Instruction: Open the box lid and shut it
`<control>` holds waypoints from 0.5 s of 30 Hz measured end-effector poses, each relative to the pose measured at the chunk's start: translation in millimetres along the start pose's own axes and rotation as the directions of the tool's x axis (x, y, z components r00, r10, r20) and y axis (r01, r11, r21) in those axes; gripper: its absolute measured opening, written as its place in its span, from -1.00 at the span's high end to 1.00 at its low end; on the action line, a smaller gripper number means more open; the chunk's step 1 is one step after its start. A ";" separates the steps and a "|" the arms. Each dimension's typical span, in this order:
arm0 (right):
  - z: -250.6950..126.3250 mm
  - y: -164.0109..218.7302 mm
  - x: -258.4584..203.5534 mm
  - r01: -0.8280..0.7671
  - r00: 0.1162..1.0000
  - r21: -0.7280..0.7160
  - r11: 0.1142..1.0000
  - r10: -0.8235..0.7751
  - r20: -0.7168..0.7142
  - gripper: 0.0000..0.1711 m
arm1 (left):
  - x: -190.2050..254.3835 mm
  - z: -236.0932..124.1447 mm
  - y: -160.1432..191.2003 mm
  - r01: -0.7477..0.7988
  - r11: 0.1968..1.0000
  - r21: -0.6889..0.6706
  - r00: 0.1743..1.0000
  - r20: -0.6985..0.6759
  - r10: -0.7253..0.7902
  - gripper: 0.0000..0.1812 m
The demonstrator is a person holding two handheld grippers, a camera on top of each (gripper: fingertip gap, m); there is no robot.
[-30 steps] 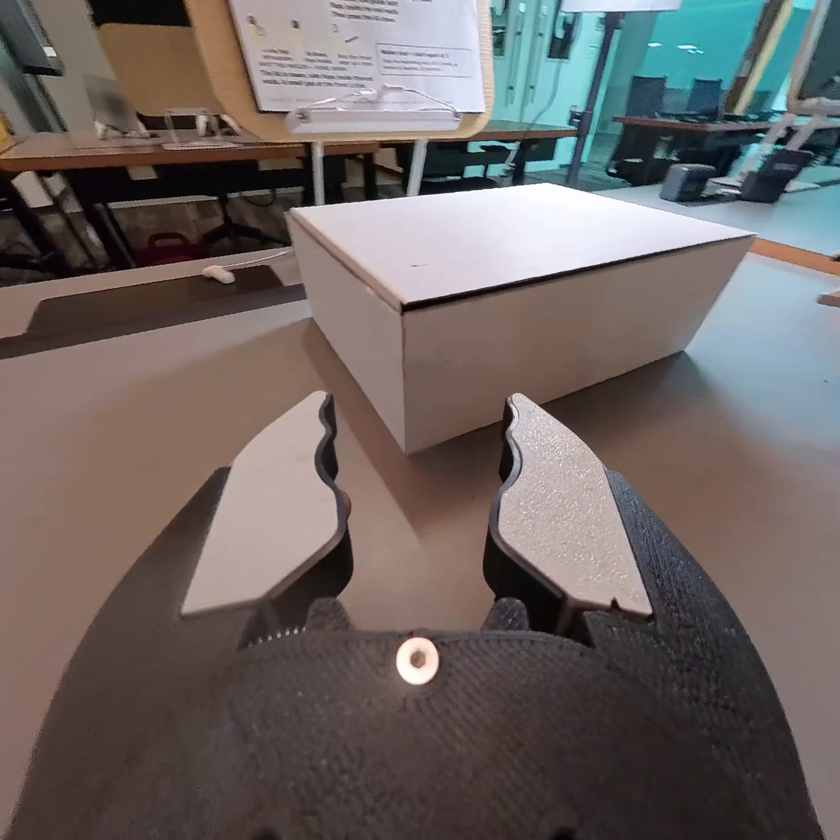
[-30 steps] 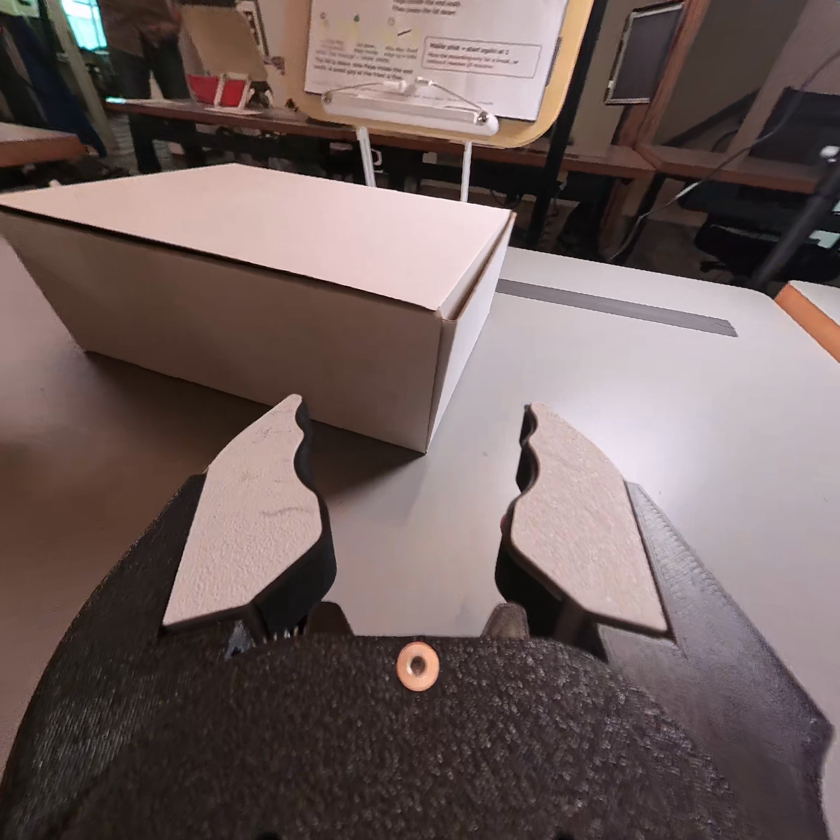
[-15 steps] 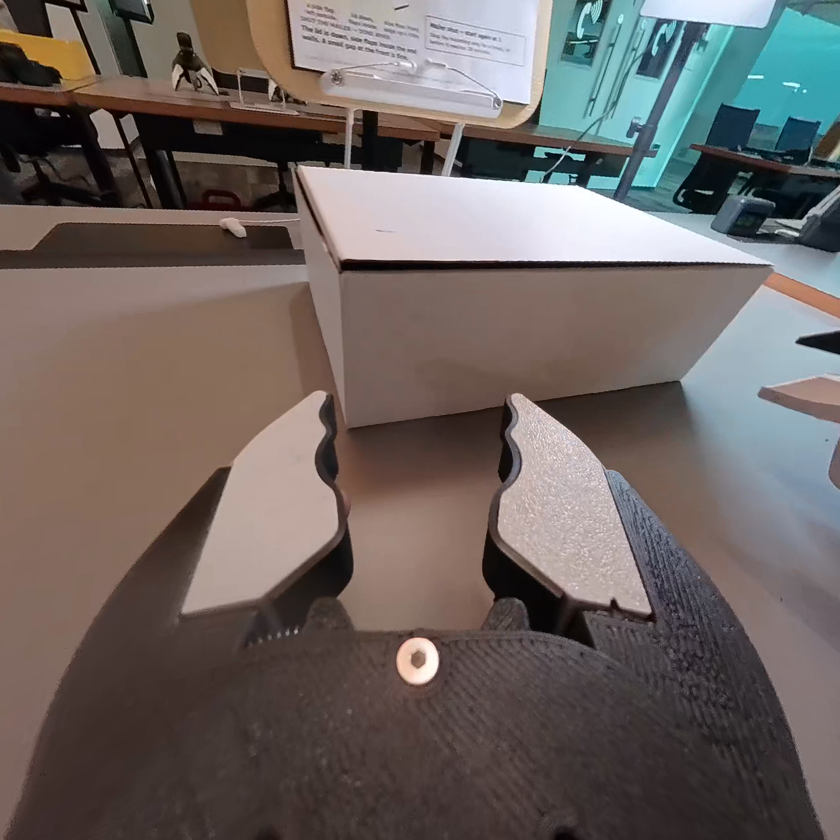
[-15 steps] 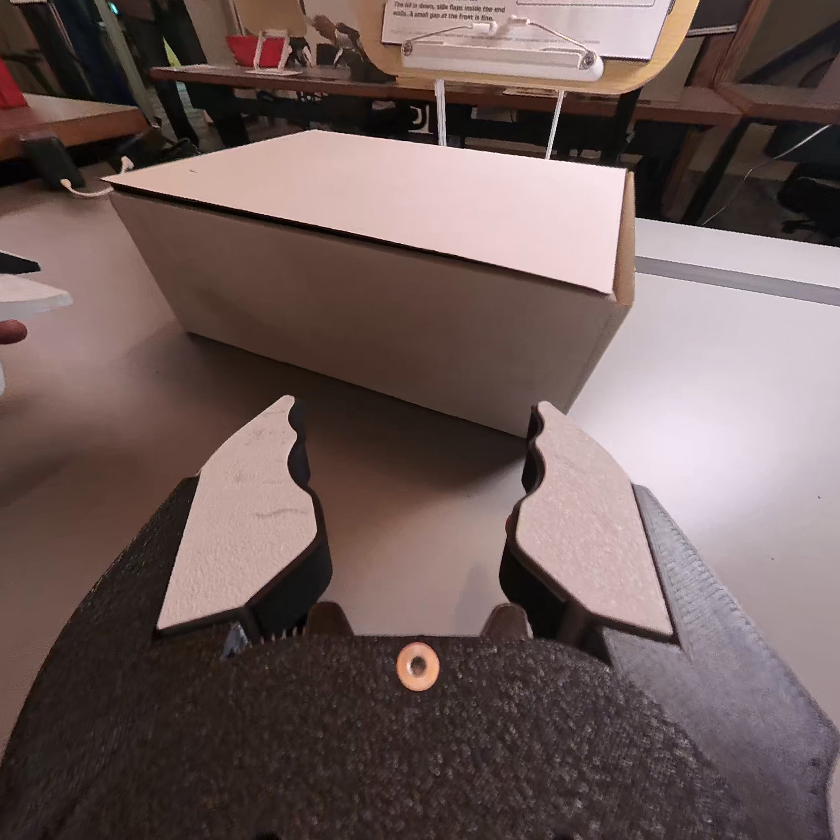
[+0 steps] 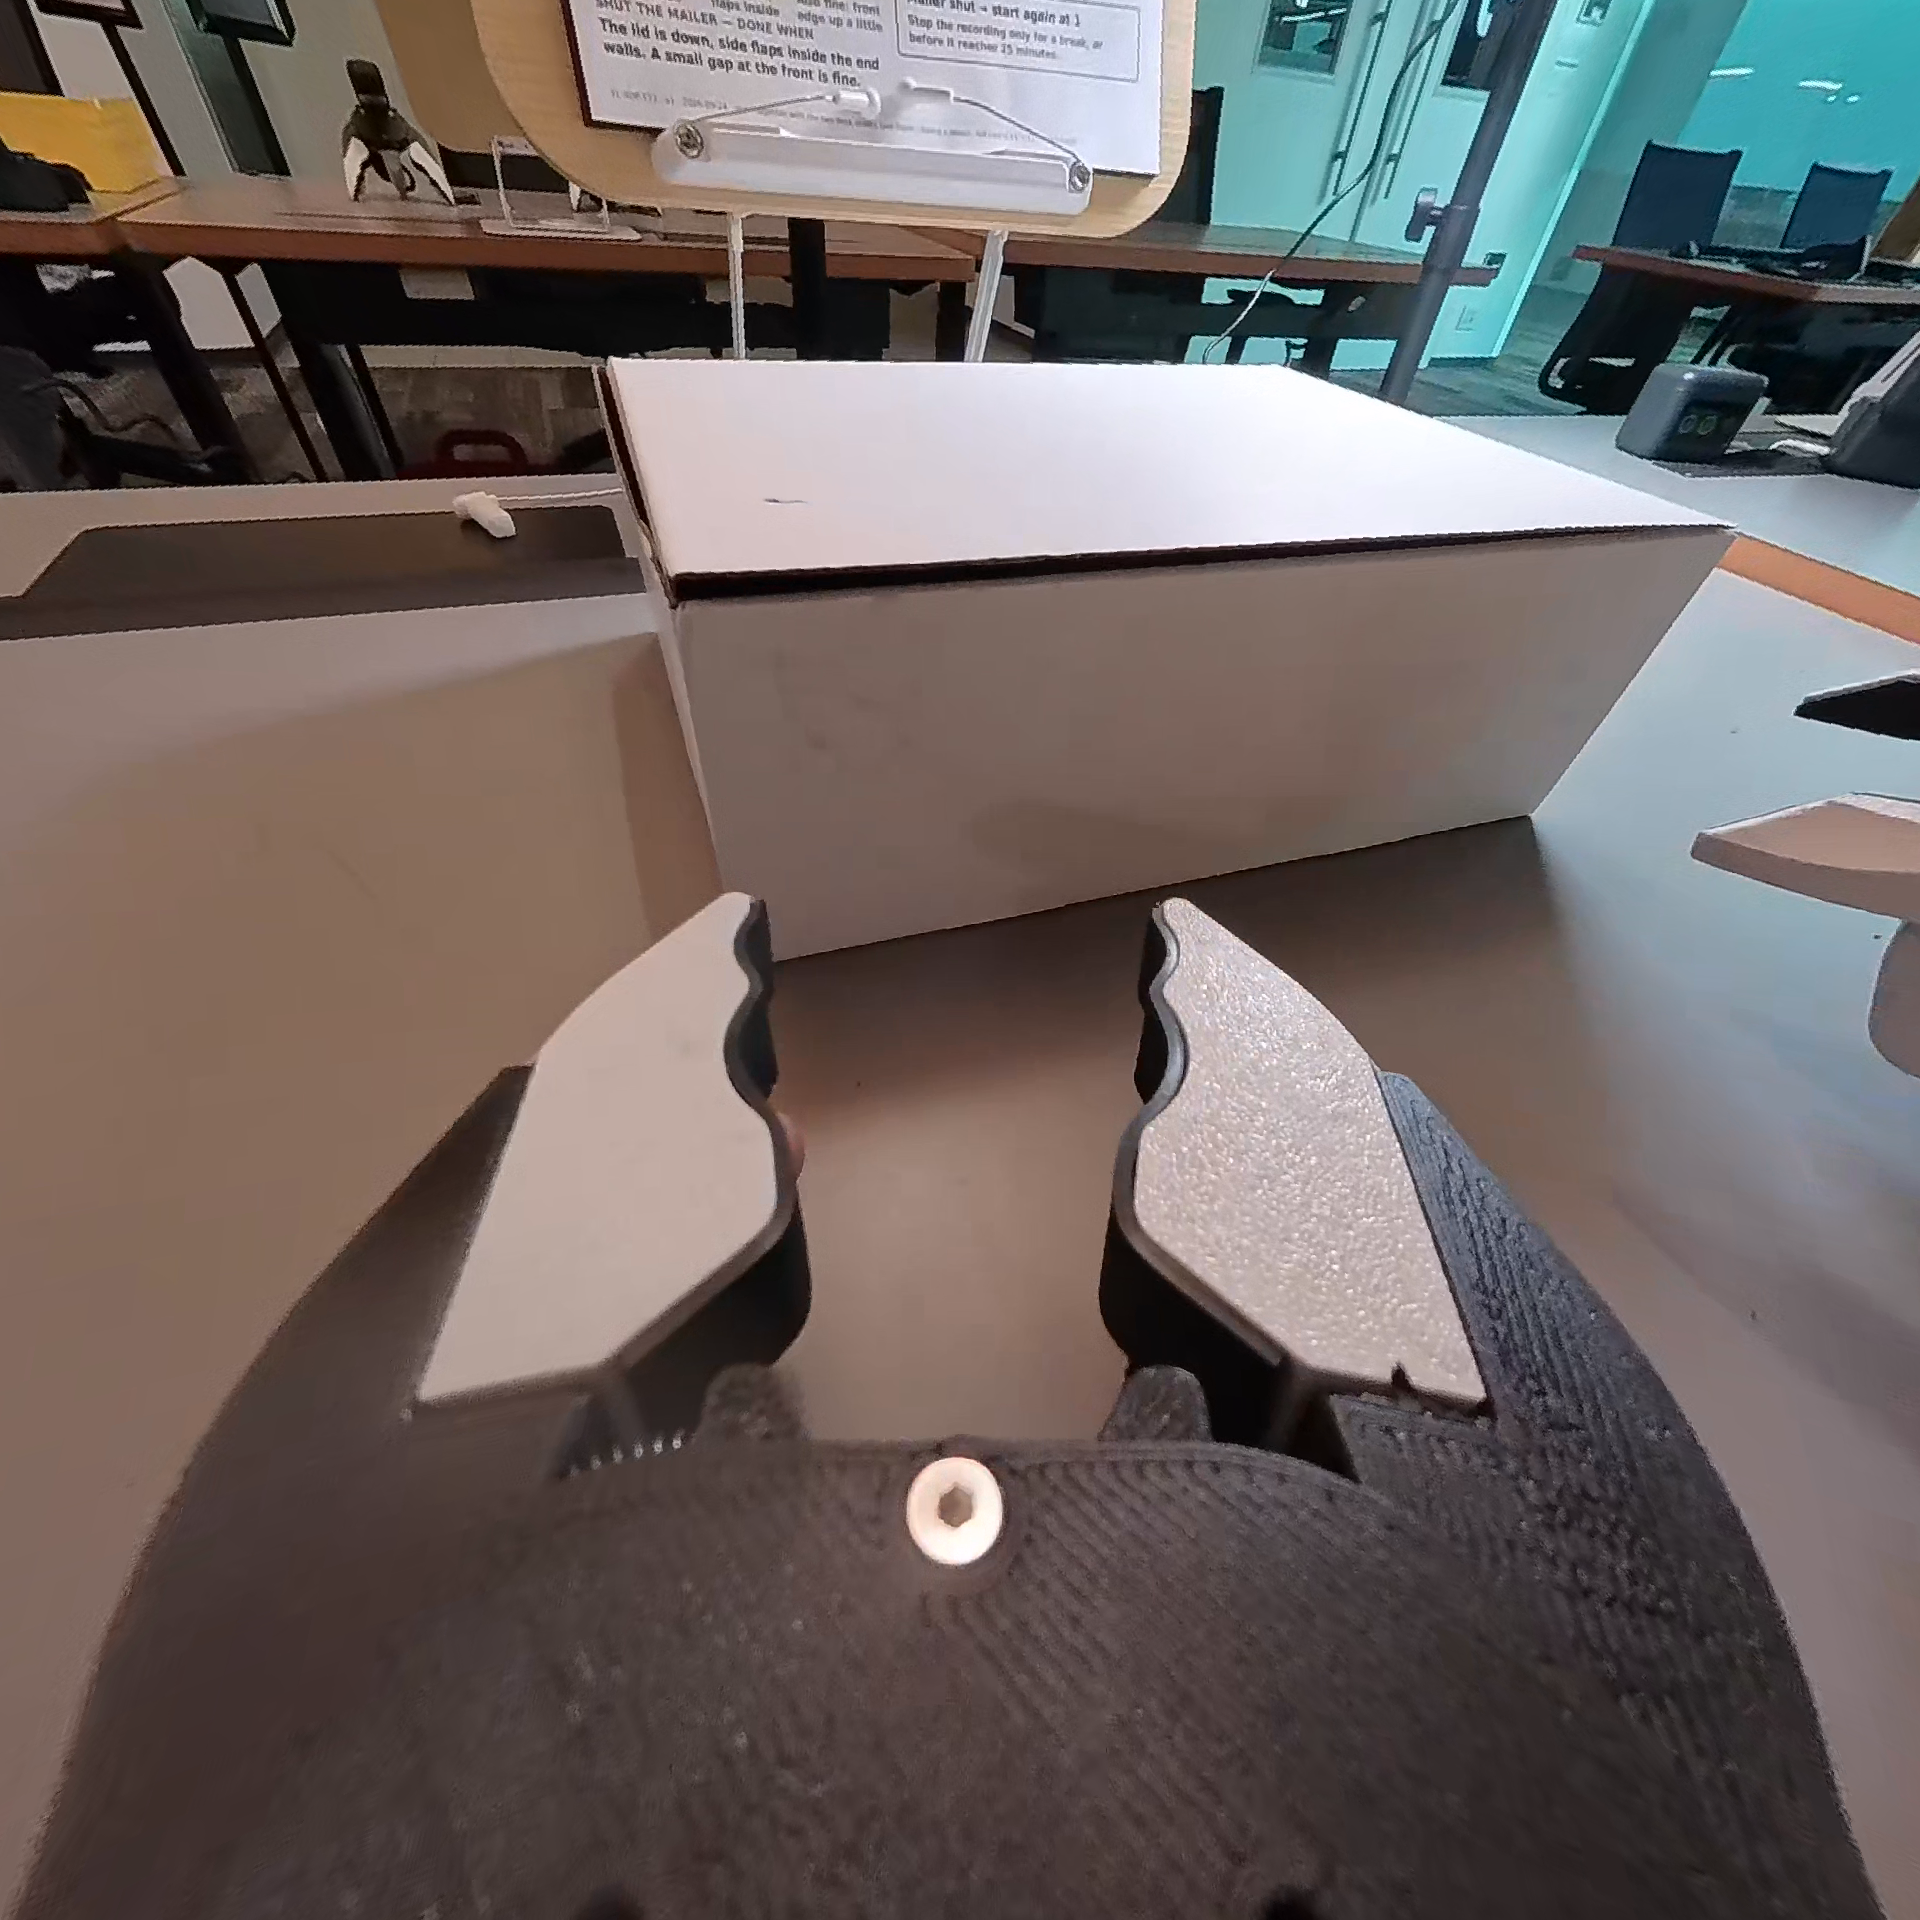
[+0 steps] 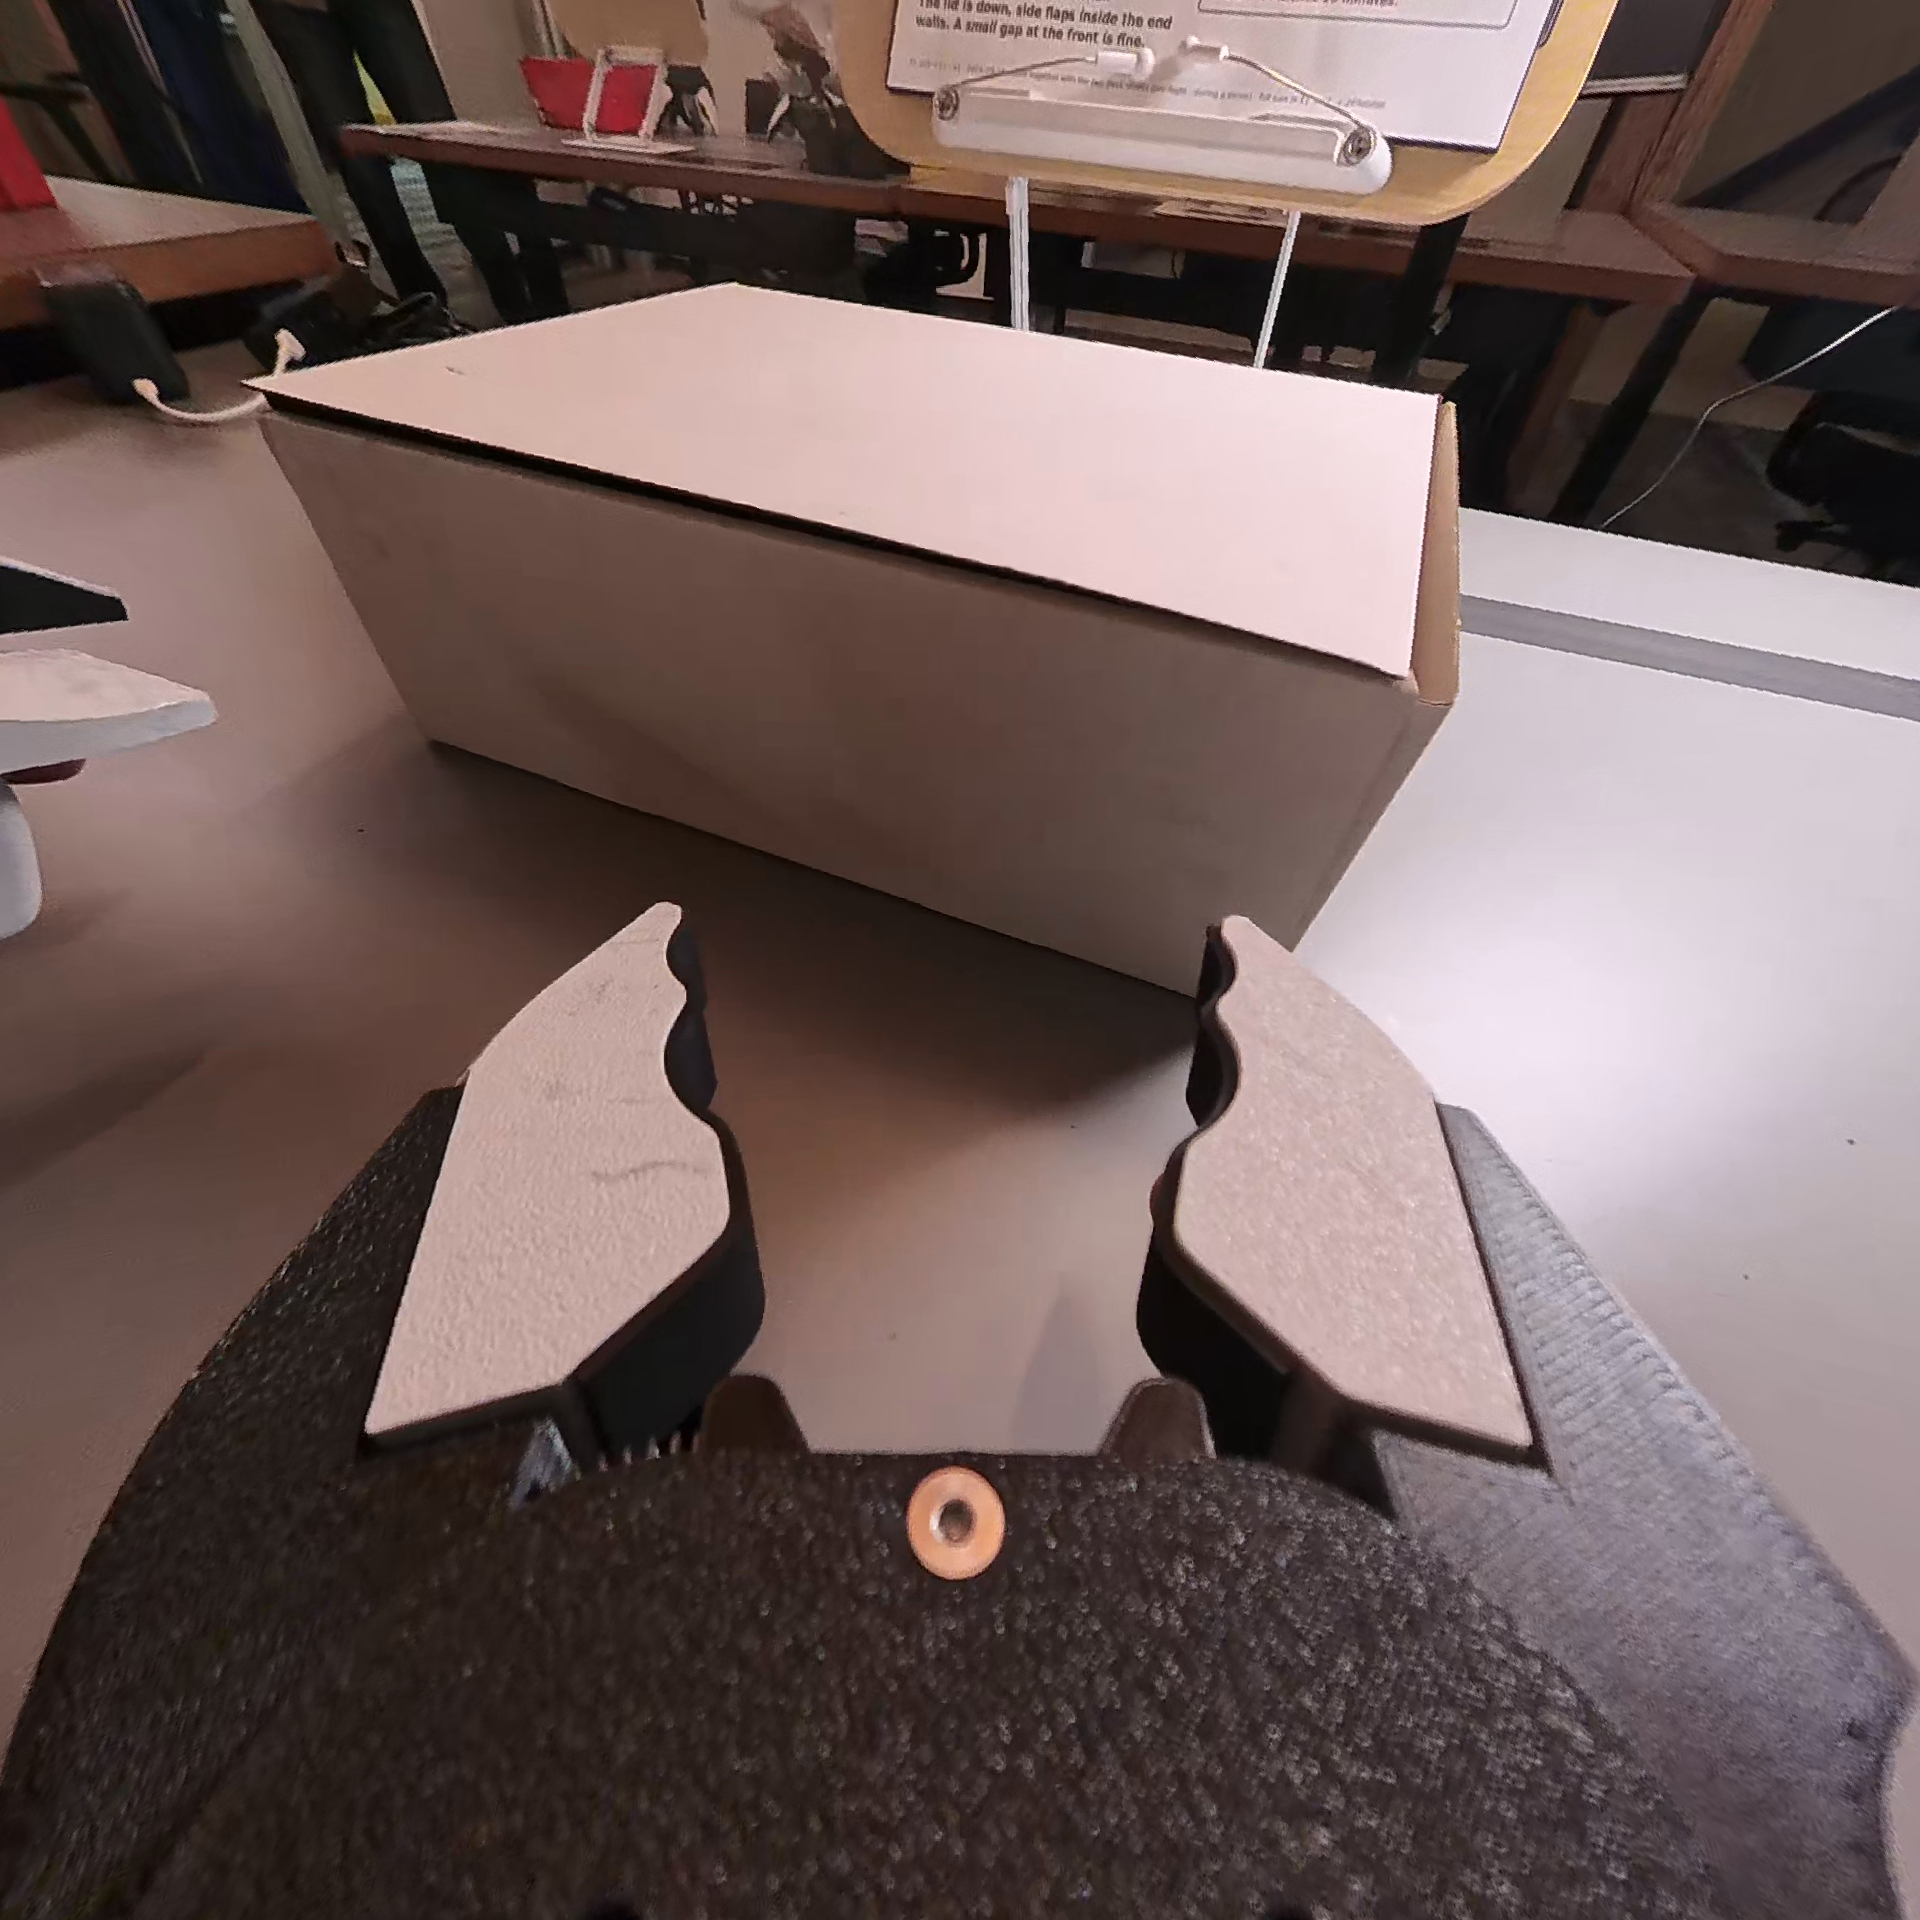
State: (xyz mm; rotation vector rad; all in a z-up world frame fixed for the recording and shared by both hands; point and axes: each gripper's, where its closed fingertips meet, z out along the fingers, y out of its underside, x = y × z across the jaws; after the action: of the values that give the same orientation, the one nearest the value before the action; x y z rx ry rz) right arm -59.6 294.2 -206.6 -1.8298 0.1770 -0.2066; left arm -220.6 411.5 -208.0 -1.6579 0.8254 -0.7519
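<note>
Sitting on the grey table (image 5: pixel 312 831), the white box (image 5: pixel 1195 727) has its lid (image 5: pixel 1039 468) down, at twelve o'clock from both empty, wide-spread tongs, left gripper (image 5: pixel 956 997) and right gripper (image 6: pixel 945 997).

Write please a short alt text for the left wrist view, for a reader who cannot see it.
A closed white cardboard box sits on a grey table, just ahead of the open, empty left gripper. The right gripper shows partly at the right edge; a clipboard stand rises behind the box.
</note>
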 end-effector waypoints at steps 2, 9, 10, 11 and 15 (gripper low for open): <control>-1.5 -0.8 -0.3 0.002 1.000 0.001 1.000 -0.002 0.002 -0.05 | 0.1 -1.8 -0.1 -0.005 1.000 -0.001 1.000 -0.003 0.005 0.27; -12.7 -11.4 13.0 0.021 1.000 0.033 0.999 -0.022 0.018 0.04 | -14.2 -13.0 -16.3 -0.046 0.998 0.048 0.997 -0.062 0.049 0.42; -15.4 -14.3 19.1 0.031 0.999 0.040 0.999 -0.031 0.015 0.05 | -20.6 -15.4 -21.4 -0.053 0.997 0.061 0.995 -0.081 0.058 0.43; -17.6 -15.8 25.6 0.042 0.999 0.037 0.998 -0.043 0.018 0.05 | -28.9 -18.5 -26.8 -0.067 0.995 0.072 0.993 -0.094 0.073 0.44; -23.0 -10.1 43.1 0.101 0.985 -0.013 0.995 -0.098 0.144 -0.01 | -61.9 -30.5 -45.3 -0.098 0.993 0.060 0.972 -0.208 0.108 0.43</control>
State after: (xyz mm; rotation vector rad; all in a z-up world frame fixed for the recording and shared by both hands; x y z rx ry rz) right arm -22.9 265.4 -188.8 -1.8676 -0.0131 -0.1425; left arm -273.6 454.2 -161.4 -1.4955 1.0263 -0.8791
